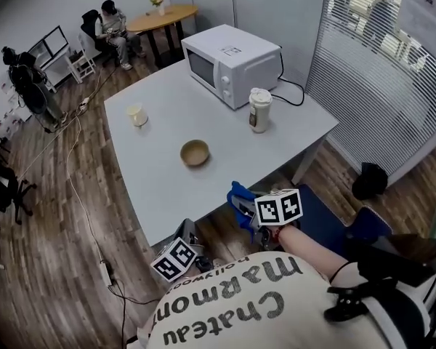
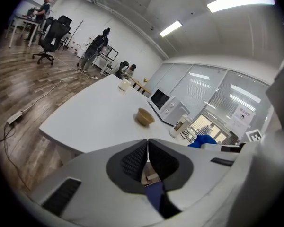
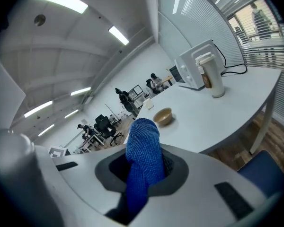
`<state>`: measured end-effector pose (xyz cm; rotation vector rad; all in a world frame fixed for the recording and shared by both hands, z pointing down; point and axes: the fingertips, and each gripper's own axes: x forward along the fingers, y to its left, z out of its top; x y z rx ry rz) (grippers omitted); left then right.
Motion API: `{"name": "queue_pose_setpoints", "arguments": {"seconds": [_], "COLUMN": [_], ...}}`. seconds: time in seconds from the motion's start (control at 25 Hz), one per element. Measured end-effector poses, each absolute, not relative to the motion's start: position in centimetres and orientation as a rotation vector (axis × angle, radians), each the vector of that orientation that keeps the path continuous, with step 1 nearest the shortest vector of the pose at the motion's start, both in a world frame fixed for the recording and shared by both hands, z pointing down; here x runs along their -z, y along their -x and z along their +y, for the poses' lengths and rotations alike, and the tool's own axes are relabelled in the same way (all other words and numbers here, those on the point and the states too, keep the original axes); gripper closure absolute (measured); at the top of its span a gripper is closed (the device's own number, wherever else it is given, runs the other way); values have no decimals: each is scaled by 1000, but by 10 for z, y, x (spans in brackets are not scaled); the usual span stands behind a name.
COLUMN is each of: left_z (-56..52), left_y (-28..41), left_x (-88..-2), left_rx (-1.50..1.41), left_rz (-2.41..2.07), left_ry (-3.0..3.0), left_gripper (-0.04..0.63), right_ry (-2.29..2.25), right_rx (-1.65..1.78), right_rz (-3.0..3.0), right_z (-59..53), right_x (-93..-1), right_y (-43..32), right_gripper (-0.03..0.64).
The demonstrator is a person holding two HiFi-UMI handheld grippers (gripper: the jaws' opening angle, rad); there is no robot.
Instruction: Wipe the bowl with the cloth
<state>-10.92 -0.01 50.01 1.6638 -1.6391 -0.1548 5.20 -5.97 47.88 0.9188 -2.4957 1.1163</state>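
Note:
A tan bowl [image 1: 195, 153] [image 2: 144, 116] [image 3: 163, 116] stands empty near the middle of the pale grey table [image 1: 160, 195]. Both grippers hang in front of the table's near edge, apart from the bowl. My right gripper [image 1: 241, 203] [image 3: 146, 151] is shut on a blue cloth [image 1: 238, 193] [image 3: 143, 160], which sticks up between its jaws. My left gripper [image 1: 186, 235] [image 2: 147, 142] sits lower left, its jaws shut together with nothing between them.
A white microwave [image 1: 229, 64] stands at the table's far side with a lidded tumbler [image 1: 259, 110] beside it. A small cup [image 1: 136, 115] sits far left. A blue chair [image 1: 334, 220] is to the right. A seated person [image 1: 115, 31] and cables on the floor [image 1: 80, 195] lie beyond.

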Motion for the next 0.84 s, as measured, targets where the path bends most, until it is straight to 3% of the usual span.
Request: {"name": "queue_pose_setpoints", "arguments": {"seconds": [0.84], "left_z": [97], "left_y": [83], "left_x": [-493], "left_rx": [176], "left_rz": [-1727], "left_ry": [-1647], "left_gripper": [600], "right_ry": [-844], "right_rx": [-1106], "right_rz": [-2541], "right_z": [20], "right_x": [-483], "right_y": [-80], "right_gripper": [569]}}
